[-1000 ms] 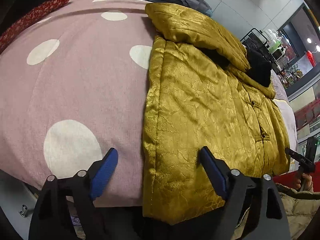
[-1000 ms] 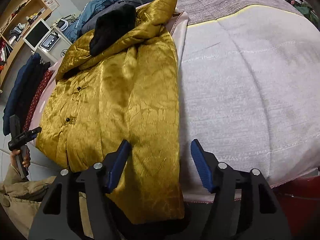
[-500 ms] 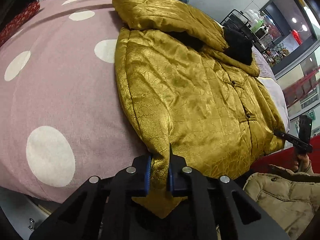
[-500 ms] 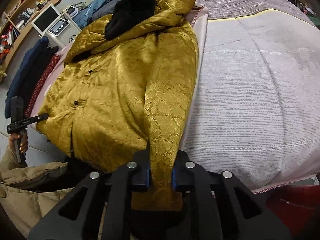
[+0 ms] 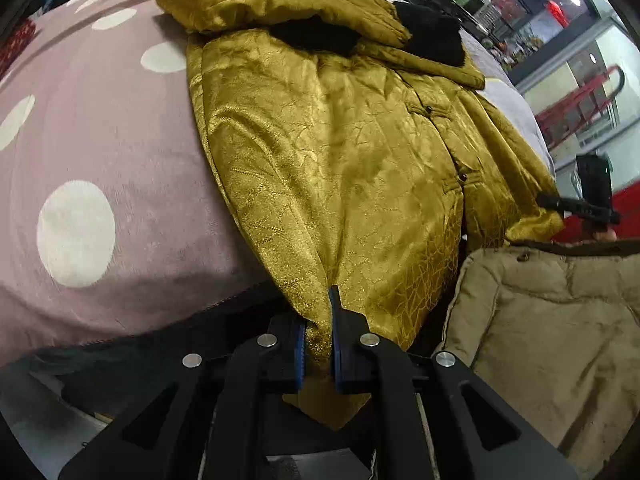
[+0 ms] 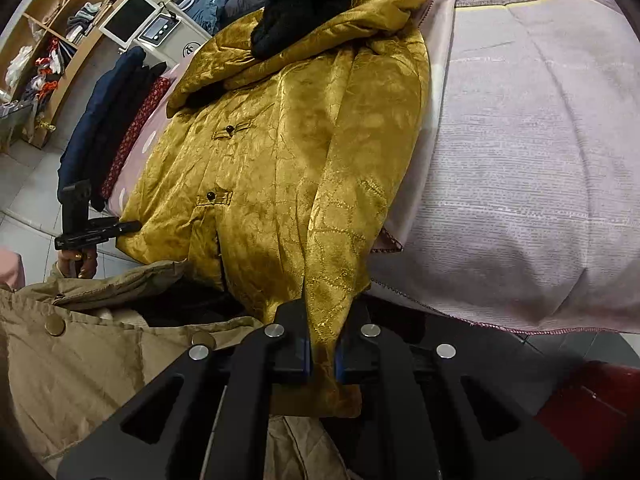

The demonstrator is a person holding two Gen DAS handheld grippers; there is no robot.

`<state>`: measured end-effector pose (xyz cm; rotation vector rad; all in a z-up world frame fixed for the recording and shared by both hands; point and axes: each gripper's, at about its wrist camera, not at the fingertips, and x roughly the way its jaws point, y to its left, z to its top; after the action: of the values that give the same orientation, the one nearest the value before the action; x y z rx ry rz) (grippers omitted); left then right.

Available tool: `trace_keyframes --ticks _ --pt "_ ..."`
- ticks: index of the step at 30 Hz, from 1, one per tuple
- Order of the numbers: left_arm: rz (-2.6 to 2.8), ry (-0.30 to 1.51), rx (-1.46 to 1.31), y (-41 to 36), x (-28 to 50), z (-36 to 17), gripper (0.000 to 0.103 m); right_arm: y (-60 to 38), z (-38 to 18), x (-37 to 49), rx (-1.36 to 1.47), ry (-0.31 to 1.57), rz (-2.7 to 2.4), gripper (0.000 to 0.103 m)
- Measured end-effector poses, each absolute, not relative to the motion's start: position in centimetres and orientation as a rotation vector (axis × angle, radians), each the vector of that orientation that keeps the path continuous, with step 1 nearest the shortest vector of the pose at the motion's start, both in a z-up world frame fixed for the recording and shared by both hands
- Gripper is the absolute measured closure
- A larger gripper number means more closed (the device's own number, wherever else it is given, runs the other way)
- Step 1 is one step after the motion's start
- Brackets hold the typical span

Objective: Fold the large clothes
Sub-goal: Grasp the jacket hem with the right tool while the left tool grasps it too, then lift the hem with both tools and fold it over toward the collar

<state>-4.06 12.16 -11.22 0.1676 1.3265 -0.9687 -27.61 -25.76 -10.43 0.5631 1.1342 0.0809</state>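
A golden satin jacket with a black fur collar lies front up on a bed, sleeves folded across its top. My left gripper is shut on the jacket's left hem corner at the bed's near edge. In the right wrist view the jacket shows its knot buttons, and my right gripper is shut on the right hem corner. Both corners are pulled off the bed edge toward me. Each gripper shows in the other's view: the right one, the left one.
A pink cover with white dots lies left of the jacket, a pale grey striped cover right of it. My beige padded coat fills the near side. Dark clothes lie at the bed's far left, shelves beyond.
Both grippers went from open above the hem to shut on its corners. They have since drawn the hem toward me off the bed edge, bunching the lower jacket.
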Motion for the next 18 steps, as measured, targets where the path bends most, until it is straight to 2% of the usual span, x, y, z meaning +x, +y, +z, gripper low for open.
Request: trace_keyframes --ticks 4,12,18 --pt "-0.949 1.254 0.165 10.9 -2.3 -9.2 0.094 -25.5 -9.8 -25.8 0.555 1.110 0.116 0.095" --pt "-0.866 0.954 0.025 9.9 4.1 -0.6 0.094 -27.7 -2.1 -18.5 0.428 0.894 0.113 0.095" --pt "-0.763 0.898 -0.001 7.5 12.0 1.2 0.094 -33.7 1.9 -11.1 0.402 0.813 -0.089 0.095"
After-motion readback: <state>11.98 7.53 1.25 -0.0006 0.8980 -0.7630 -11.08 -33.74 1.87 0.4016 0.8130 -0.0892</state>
